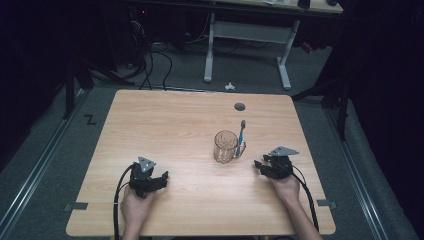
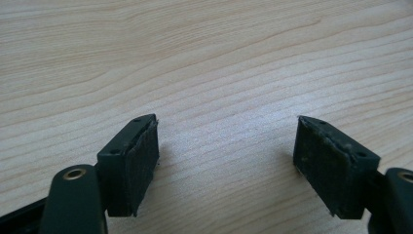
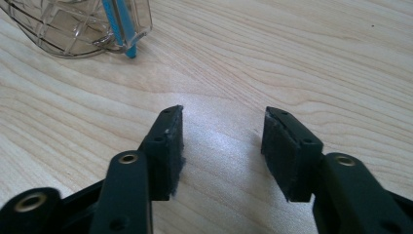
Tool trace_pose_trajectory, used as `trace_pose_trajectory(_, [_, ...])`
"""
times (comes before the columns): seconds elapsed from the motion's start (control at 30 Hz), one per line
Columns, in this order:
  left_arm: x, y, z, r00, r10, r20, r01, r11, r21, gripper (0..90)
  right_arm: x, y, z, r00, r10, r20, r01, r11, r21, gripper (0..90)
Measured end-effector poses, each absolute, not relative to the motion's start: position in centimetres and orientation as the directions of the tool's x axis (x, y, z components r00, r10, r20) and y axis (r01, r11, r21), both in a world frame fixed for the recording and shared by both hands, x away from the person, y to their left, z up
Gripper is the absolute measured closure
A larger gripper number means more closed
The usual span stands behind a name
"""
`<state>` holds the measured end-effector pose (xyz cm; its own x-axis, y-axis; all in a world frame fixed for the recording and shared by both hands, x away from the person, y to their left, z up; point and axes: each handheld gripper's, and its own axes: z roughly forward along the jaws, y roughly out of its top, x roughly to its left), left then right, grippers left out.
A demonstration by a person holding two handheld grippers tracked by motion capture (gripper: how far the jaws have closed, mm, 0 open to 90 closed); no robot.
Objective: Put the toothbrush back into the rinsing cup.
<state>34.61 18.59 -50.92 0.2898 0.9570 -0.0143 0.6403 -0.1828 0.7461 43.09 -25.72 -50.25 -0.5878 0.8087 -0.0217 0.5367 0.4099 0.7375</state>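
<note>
High view: toothbrush (image 1: 241, 136) leans against glass mug (image 1: 225, 146).

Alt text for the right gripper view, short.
The right gripper rests open on the wooden table, nothing between its black jaws. At upper left, a clear glass mug with a blue toothbrush against its handle.

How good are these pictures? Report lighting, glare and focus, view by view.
High view: table evenly lit, surroundings very dark, slightly soft. Left gripper view: sharp wood grain, short shadows beside the fingers. Right gripper view: a pale sheen between the fingers; the glass mug is cropped but clear.
</note>
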Motion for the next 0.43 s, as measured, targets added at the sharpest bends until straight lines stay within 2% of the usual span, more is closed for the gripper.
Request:
trace_pose_trajectory(0.2, [34.6, 18.59, -50.92, 0.29, 0.957, -0.014, 0.64, -0.183, 0.746, 25.3, 43.01, -25.62, -50.26, -0.57, 0.821, -0.021, 0.549, 0.399, 0.734, 43.9])
trace_pose_trajectory(0.43, [34.6, 18.59, -50.92, 0.29, 0.957, -0.014, 0.64, -0.183, 0.746, 25.3, 43.01, -25.58, -50.27, -0.567, 0.824, -0.021, 0.551, 0.398, 0.734, 43.0])
